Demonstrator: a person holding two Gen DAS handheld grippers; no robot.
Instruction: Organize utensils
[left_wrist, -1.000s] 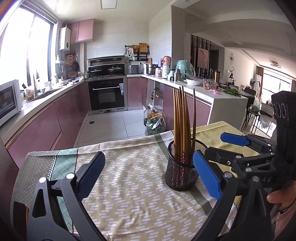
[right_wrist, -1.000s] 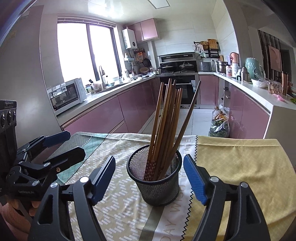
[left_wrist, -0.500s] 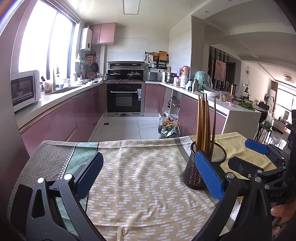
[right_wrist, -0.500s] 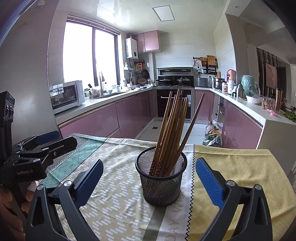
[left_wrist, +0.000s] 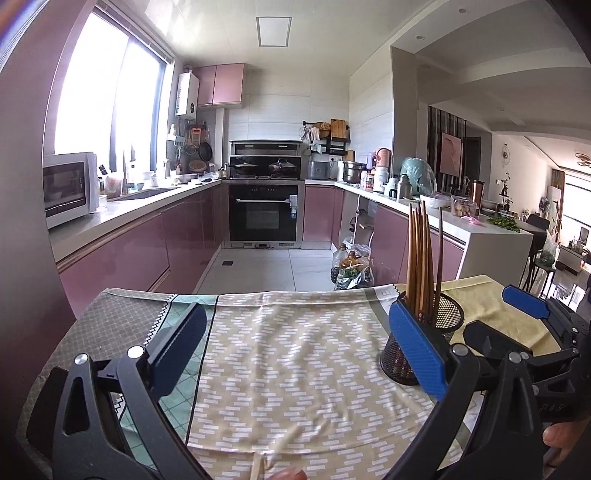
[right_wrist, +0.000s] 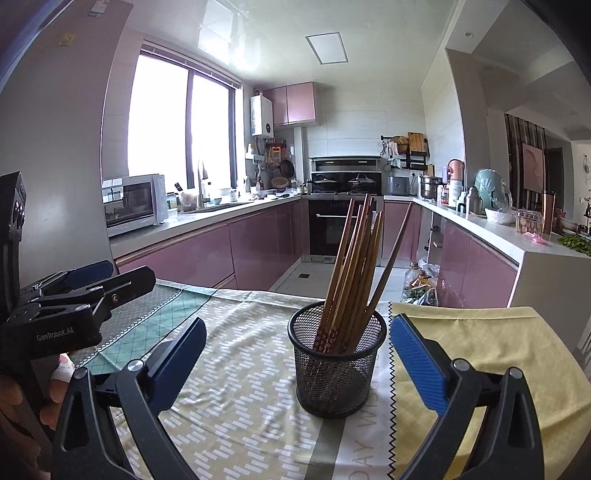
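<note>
A black mesh holder (right_wrist: 338, 363) stands upright on the patterned tablecloth (right_wrist: 240, 387) with several wooden chopsticks (right_wrist: 356, 273) leaning in it. My right gripper (right_wrist: 297, 350) is open and empty, its blue pads either side of the holder but nearer the camera. In the left wrist view the holder (left_wrist: 434, 328) sits at the right, partly behind my right pad. My left gripper (left_wrist: 297, 347) is open and empty over bare cloth. The right gripper shows there at the far right (left_wrist: 524, 301); the left gripper shows at the left of the right wrist view (right_wrist: 88, 275).
The table (left_wrist: 122, 328) is covered by grey, green, patterned and yellow cloths. Beyond its far edge lies a kitchen floor with bottles and bags (left_wrist: 351, 266), pink cabinets, an oven (left_wrist: 264, 212) and a microwave (right_wrist: 135, 203) on the left counter.
Both grippers have drawn back and tilted up a little. The holder now sits further right in the left view and further from the right gripper. Both stay open.
</note>
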